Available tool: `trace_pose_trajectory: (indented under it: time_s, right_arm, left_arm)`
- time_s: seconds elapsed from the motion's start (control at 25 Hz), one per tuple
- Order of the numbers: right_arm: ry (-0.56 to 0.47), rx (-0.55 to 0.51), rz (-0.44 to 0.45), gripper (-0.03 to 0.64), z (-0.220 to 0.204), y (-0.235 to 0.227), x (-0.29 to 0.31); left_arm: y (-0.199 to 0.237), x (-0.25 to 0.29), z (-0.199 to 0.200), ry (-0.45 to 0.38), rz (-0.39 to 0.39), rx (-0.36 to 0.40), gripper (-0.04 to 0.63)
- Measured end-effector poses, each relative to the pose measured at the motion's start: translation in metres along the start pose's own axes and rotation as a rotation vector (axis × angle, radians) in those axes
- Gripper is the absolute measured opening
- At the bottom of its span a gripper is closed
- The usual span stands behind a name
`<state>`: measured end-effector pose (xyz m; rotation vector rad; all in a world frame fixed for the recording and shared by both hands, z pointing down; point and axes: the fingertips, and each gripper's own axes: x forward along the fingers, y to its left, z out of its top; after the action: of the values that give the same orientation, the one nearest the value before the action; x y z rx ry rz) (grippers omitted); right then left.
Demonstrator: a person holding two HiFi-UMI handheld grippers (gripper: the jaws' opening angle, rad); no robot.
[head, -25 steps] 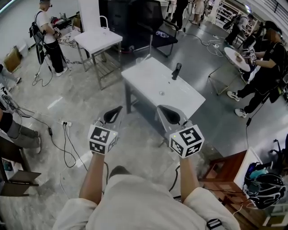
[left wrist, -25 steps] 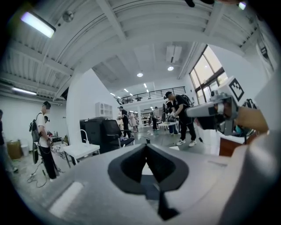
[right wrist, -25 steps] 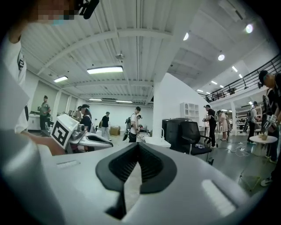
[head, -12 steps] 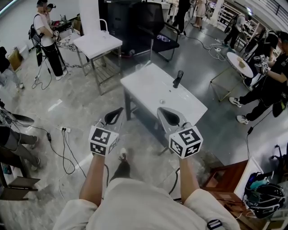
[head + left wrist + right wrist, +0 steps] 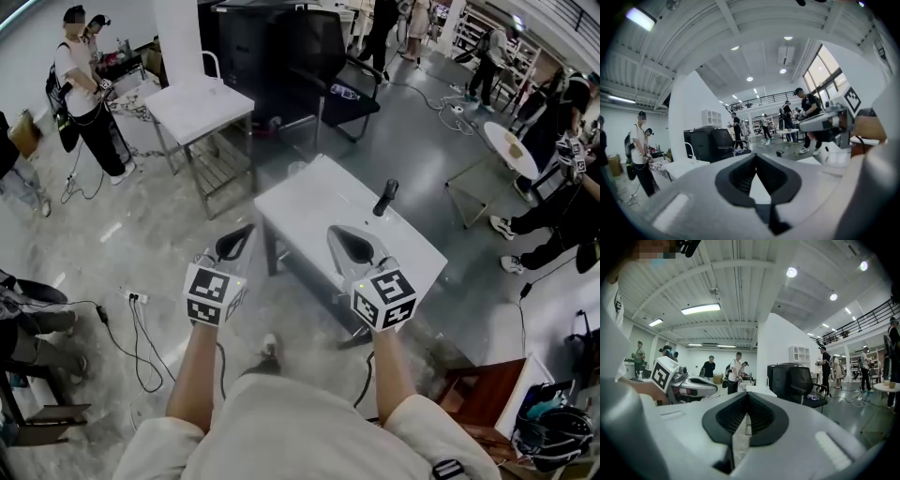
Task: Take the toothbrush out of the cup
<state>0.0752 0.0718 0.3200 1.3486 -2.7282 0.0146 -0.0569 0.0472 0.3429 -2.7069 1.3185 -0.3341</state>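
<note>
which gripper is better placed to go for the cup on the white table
Right, probably. The dark cup stands toward the right of the white table, nearer the right gripper; the left gripper would have to cross over. Both grippers' jaws are shut.

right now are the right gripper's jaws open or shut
Shut. On the right gripper the jaws meet at the tips, with nothing between them.

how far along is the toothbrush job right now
Nothing looks done yet. The dark cup stands upright on the white table, untouched; the toothbrush itself is too small to make out. In hand: nothing. The left gripper and right gripper are both shut and empty, held in front of the person, away from the cup. Left: reach the cup, grip the toothbrush, lift it out.
</note>
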Motion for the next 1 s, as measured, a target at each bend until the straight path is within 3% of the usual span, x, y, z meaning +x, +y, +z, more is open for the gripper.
trace_pose_trajectory:
  time_s: [0.44, 0.56, 1.0]
  right_arm:
    - [-0.02, 0.062, 0.003, 0.005, 0.022, -0.05, 0.114]
    - [0.0, 0.116, 0.008, 0.005, 0.023, -0.056, 0.139]
    - [0.132, 0.11, -0.051, 0.006, -0.014, -0.087, 0.203]
  left_arm:
    - [0.093, 0.084, -0.005, 0.013, -0.04, -0.008, 0.002]
    - [0.116, 0.098, -0.007, 0.021, -0.049, -0.006, 0.002]
    - [0.164, 0.137, -0.029, 0.034, -0.077, -0.011, 0.002]
